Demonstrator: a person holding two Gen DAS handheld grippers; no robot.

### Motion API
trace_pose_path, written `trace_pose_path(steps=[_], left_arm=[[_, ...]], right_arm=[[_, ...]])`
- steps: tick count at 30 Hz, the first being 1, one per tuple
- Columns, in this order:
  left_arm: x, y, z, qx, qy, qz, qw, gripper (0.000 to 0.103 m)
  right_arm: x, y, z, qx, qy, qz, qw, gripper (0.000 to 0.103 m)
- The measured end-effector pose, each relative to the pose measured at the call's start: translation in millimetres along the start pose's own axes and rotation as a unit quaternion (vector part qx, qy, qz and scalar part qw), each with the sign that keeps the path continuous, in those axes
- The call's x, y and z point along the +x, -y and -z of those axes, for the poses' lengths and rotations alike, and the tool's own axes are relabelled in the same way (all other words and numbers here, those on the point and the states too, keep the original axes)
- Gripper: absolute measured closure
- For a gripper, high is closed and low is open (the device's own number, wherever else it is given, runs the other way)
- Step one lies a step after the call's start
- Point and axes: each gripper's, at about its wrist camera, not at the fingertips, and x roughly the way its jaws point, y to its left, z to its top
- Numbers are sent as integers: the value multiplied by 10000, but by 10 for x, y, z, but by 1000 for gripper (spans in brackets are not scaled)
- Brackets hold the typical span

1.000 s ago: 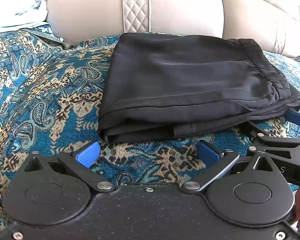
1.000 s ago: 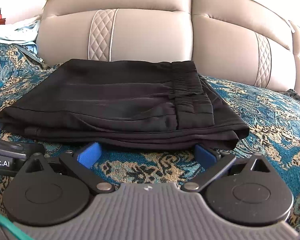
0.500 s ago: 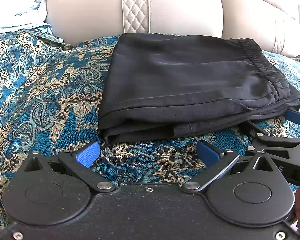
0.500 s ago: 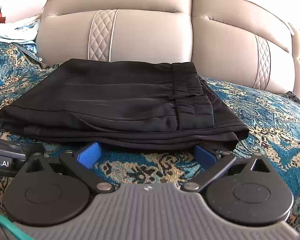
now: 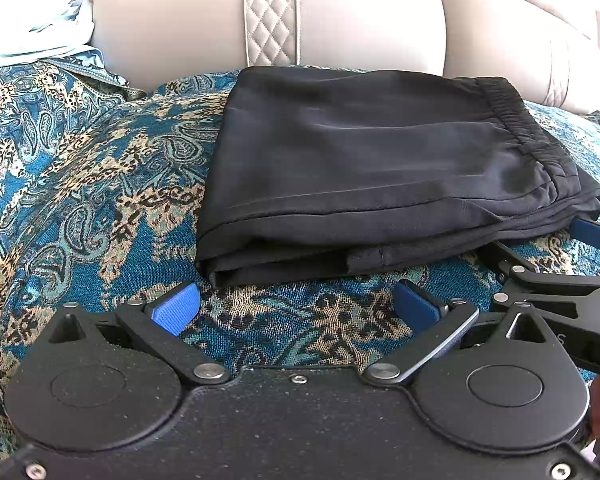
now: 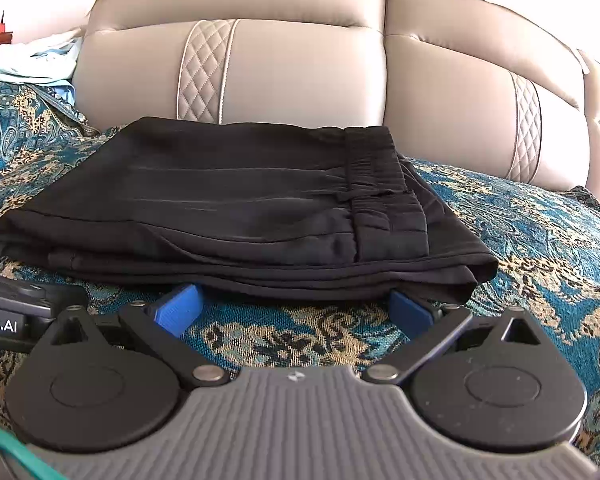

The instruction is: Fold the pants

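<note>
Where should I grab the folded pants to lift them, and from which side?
Take the near stacked edge of the pants, coming in low from the front where both grippers sit open. The layers end there in a thick, straight edge facing the left gripper and right gripper, so each could probably pinch the whole stack. The waistband side looks bunchier.

A home: padded beige headboard (image 6: 300, 80) behind a paisley bedspread (image 6: 540, 240).

Left claw (image 5: 296, 304) and right claw (image 6: 296, 308) sit side by side, low and level (both spread wide, gripping nothing)
</note>
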Motion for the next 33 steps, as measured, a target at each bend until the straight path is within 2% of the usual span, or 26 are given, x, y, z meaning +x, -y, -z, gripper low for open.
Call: trace_pose_path(steps=[24, 33], left_arm=[[-4, 3, 1, -2, -1, 2, 10000, 0], [-25, -10, 4, 31, -28, 13, 10000, 0]], right_arm=[[1, -8, 1, -17, 5, -7, 10000, 0], [-41, 108, -53, -86, -245, -38, 9997, 0]])
